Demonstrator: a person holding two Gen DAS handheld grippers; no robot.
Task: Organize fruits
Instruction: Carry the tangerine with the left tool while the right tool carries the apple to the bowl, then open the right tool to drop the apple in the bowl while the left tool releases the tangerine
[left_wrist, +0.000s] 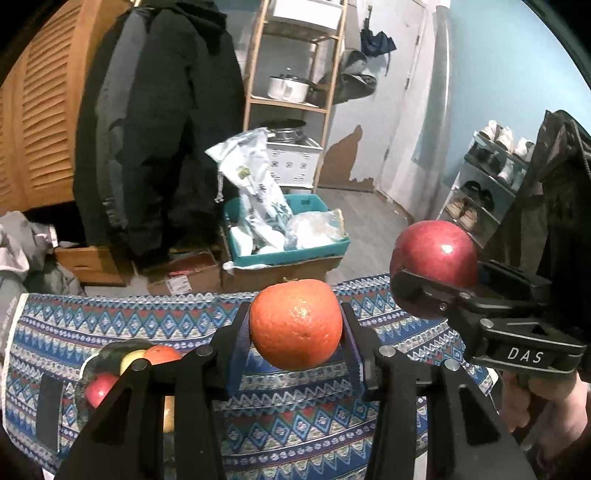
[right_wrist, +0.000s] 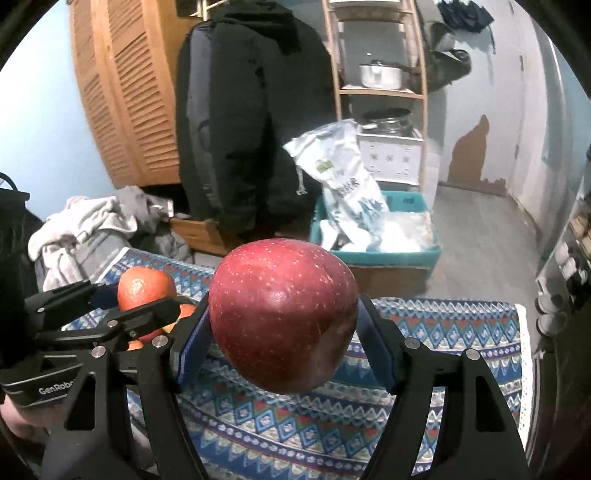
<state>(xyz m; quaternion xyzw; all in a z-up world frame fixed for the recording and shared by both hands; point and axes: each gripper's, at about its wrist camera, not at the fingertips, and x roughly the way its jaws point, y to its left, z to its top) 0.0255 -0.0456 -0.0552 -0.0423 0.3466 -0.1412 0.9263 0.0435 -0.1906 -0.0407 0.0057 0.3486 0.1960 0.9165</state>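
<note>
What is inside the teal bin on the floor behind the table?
The teal bin holds a tall white printed bag standing upright and clear plastic bags beside it. Whatever lies beneath them is covered.

Round orange fruit (left_wrist: 295, 323), bright orange, dimpled skin. Round red apple (right_wrist: 282, 314), deep red, pale speckles. Worktop's woven cloth (left_wrist: 303, 417): blue, white, red zigzag-and-diamond bands. Plastic crate (left_wrist: 291, 254), teal.

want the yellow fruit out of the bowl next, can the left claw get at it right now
Probably not yet: the left claw is shut on an orange, so it has no free grip. The yellow fruit in the bowl lies uncovered nearby.
</note>
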